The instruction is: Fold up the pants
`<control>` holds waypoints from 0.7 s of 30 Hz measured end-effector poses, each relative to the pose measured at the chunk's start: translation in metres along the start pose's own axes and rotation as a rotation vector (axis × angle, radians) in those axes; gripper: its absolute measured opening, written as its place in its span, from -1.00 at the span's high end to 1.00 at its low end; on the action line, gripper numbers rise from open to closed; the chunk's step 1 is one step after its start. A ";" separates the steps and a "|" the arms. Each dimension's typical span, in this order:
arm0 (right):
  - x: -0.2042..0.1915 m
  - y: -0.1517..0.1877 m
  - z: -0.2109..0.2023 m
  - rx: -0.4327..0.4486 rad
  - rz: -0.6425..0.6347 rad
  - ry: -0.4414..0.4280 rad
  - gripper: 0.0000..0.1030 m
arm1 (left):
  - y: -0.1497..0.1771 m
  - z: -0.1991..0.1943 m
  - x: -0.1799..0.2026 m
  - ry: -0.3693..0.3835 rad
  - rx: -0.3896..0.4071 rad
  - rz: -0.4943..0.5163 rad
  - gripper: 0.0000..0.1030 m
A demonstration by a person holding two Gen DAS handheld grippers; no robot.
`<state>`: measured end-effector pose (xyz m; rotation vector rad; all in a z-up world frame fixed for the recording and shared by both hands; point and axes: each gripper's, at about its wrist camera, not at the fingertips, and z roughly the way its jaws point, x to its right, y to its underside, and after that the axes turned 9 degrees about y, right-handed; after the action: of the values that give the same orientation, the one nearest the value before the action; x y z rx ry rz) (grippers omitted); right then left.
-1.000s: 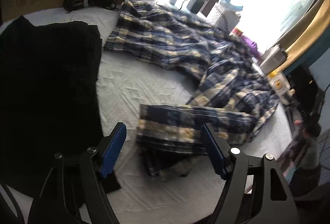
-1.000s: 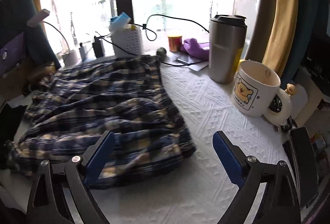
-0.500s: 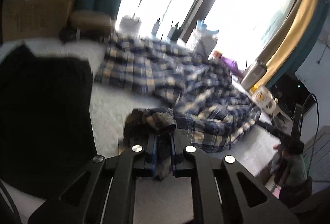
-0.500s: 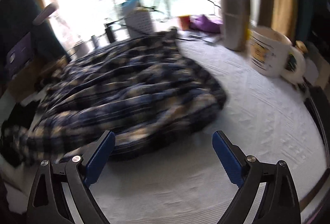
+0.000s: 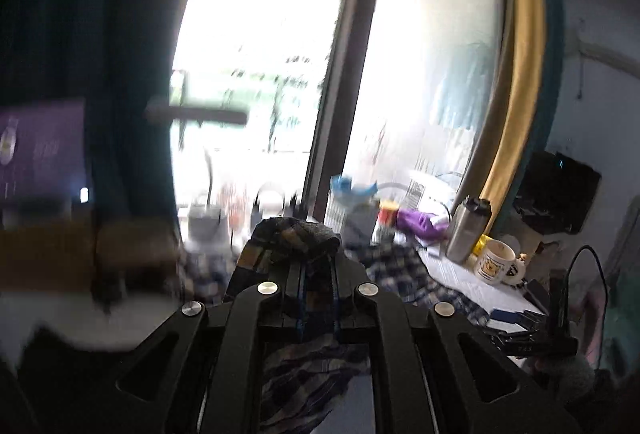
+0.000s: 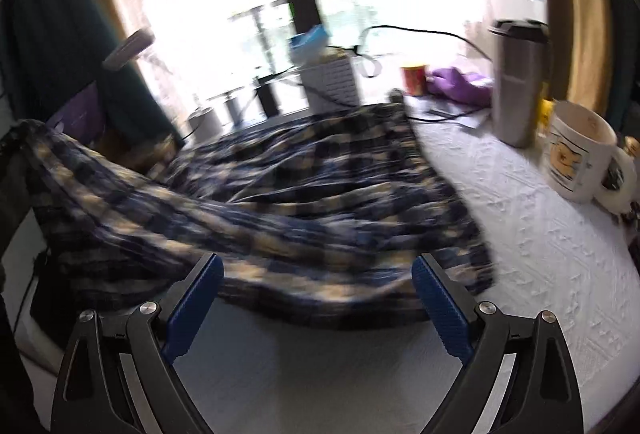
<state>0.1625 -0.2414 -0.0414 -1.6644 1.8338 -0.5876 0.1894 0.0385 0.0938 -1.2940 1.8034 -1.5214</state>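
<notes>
The blue and cream plaid pants [image 6: 320, 190] lie rumpled across the white tablecloth [image 6: 540, 242]. My left gripper [image 5: 316, 274] is shut on a bunched end of the pants [image 5: 296, 234] and holds it raised; more plaid cloth hangs below the jaws. In the right wrist view that raised end [image 6: 60, 162] is lifted at the left. My right gripper [image 6: 316, 298] is open and empty, just in front of the pants' near edge.
A bear mug [image 6: 576, 154] and steel tumbler [image 6: 518, 82] stand at the right, with a purple cloth [image 6: 460, 84], red cup [image 6: 414, 78], white basket [image 6: 332, 78] and cables by the window. A desk lamp [image 6: 128, 48] is at the left.
My left gripper closed on the pants' leg end and lifted it high, tilting up toward the window. The pants were pulled left and up. My right gripper stayed open and shifted slightly.
</notes>
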 end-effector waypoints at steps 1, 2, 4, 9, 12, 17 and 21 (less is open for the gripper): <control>0.006 -0.001 0.002 -0.004 0.011 0.008 -0.87 | -0.007 0.003 0.003 -0.007 0.004 0.024 0.85; 0.012 -0.001 0.004 -0.011 0.028 0.012 -0.87 | -0.015 0.007 0.006 -0.012 0.010 0.052 0.85; 0.023 0.000 0.007 -0.023 0.046 0.023 -0.87 | -0.027 0.011 0.011 -0.024 0.014 0.096 0.85; 0.050 0.008 0.015 -0.056 0.080 0.045 -0.87 | -0.002 -0.002 0.018 -0.049 -0.054 0.092 0.85; 0.069 0.017 0.021 -0.087 0.107 0.059 -0.87 | 0.046 -0.019 0.019 -0.067 -0.137 0.017 0.85; 0.095 0.031 0.033 -0.129 0.166 0.064 -0.86 | 0.121 -0.032 0.013 -0.110 -0.275 -0.137 0.85; 0.089 0.027 0.041 -0.140 0.141 0.042 -0.36 | 0.153 -0.037 0.004 -0.138 -0.322 -0.237 0.85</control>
<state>0.1670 -0.3242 -0.1010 -1.6055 2.0443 -0.4463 0.1016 0.0465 -0.0366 -1.7744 1.9141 -1.2495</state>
